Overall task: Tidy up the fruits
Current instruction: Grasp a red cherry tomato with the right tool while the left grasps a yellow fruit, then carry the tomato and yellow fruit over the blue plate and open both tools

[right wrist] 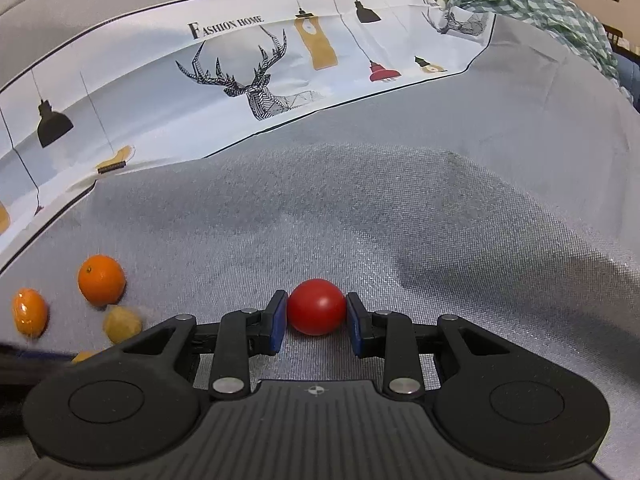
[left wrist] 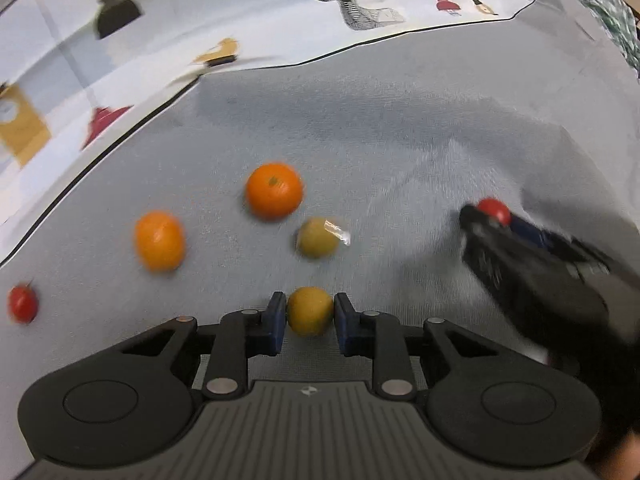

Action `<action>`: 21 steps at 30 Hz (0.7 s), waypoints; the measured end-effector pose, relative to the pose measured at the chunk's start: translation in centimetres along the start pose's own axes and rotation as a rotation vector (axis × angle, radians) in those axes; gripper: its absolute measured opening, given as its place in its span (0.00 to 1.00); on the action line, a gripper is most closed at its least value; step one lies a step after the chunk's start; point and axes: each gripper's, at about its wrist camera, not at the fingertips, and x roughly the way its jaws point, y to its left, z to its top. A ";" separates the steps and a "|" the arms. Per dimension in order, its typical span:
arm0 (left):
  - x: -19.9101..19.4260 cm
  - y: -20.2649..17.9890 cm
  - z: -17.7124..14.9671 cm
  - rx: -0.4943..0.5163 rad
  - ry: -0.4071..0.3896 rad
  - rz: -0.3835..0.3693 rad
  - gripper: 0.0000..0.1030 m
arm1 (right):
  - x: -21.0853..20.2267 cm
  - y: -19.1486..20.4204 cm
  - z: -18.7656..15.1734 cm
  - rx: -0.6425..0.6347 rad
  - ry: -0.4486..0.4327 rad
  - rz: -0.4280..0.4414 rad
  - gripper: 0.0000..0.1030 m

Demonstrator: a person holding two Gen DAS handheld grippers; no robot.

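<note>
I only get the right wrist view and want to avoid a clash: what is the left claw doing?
Observer: The left claw is shut on a small round yellow-green fruit.
Operator: How near is it to mine?
Observer: In the left wrist view the right claw, holding its round red tomato, sits well off to the right, apart from it.
Operator: Any fruit I'm missing?
Observer: A second small red tomato lies alone, left of the oval orange fruit.
</note>
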 end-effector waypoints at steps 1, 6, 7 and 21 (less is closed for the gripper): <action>-1.0 0.3 -0.8 -0.021 0.007 0.001 0.27 | -0.1 -0.1 0.1 0.009 -0.004 0.005 0.31; -8.0 2.9 -6.0 -0.107 0.048 0.062 0.27 | -1.1 0.4 0.1 0.018 -0.067 0.043 0.31; -9.6 3.4 -7.2 -0.120 0.059 0.080 0.27 | -1.5 0.6 0.0 0.011 -0.072 0.045 0.31; -31.0 8.2 -22.9 -0.274 -0.028 0.253 0.27 | -27.1 3.9 -3.7 -0.167 -0.081 0.508 0.31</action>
